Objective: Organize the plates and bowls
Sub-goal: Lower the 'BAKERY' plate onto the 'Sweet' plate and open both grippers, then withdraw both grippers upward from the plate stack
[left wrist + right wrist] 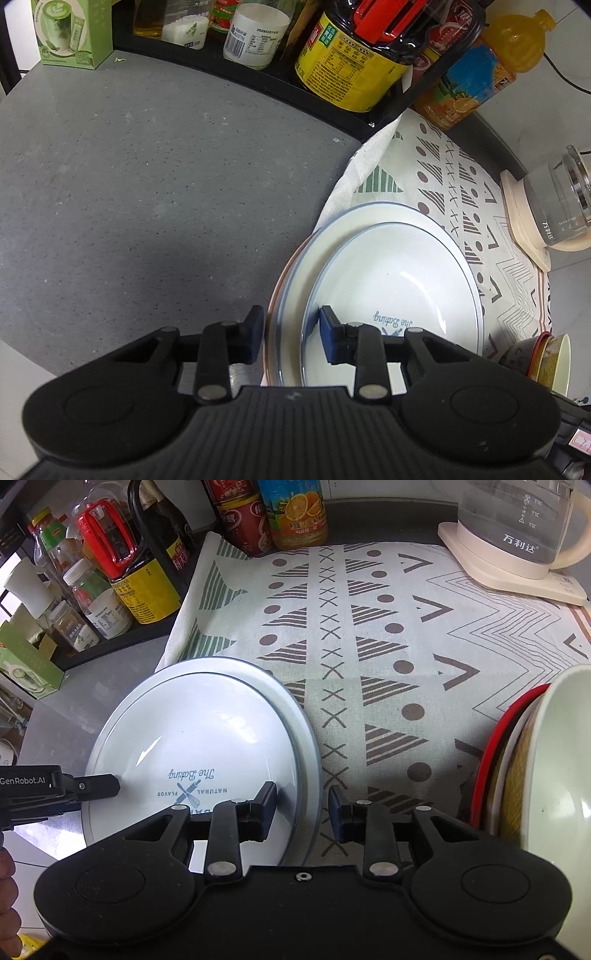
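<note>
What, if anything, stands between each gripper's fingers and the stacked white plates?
Nothing visible does. The left gripper already straddles the left rims of the plate stack, one finger outside, one over the top plate. The right gripper straddles the stack's right rim, one finger over the plate, one over the patterned cloth.
</note>
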Demonstrator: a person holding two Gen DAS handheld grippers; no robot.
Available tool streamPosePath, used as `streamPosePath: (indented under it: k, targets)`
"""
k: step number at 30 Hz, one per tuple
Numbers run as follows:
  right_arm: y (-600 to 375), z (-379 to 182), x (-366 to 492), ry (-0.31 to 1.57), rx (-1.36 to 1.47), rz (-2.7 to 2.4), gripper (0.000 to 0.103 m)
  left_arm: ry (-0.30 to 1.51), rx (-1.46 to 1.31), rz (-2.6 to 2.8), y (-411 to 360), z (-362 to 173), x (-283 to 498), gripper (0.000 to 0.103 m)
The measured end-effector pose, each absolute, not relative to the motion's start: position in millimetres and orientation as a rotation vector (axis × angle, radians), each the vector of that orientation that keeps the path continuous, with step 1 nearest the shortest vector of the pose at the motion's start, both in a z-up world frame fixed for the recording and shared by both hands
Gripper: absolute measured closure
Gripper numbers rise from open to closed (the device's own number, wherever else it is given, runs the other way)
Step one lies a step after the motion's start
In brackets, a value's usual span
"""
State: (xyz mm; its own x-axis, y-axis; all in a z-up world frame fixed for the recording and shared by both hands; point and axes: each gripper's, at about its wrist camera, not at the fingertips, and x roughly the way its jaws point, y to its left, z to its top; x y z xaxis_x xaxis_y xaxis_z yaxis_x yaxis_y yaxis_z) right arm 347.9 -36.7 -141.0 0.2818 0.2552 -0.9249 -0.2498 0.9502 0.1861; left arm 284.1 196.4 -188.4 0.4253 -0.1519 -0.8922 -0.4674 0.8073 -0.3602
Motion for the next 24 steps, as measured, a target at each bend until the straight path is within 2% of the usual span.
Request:
streamPosePath:
  k: [6,9,13,14,16,20,23,24]
  targets:
    - [-34,-141,347,1.23,-0.001,0.334,0.073,1.149,-0.618,0.216,197,-188,286,0.069]
    - [-33,-141,347,1.229,-0.005,0.322,0.068,1.171,-0.564,0.22,191,-185,290,0.067]
    - [-36,-136,346,1.224,0.006,0.294,0.065,1.172,-0.536,0.219,190,-179,290,0.042]
    - [-36,-133,345,1.215,0.008,0.295,0.063,1.171,-0.534,0.22,191,-177,290,0.034]
    - [-39,-128,343,1.204,0.025,0.302,0.058,1.165,-0.522,0.218,192,-173,289,0.024]
    - [-42,-118,339,1.18,0.061,0.286,0.052,1.156,-0.508,0.21,196,-166,286,0.021]
    - [-44,-111,333,1.16,0.091,0.272,0.04,1.151,-0.493,0.198,199,-161,283,0.021]
    - [-44,-109,331,1.152,0.1,0.27,0.039,1.152,-0.478,0.199,199,-159,282,0.02]
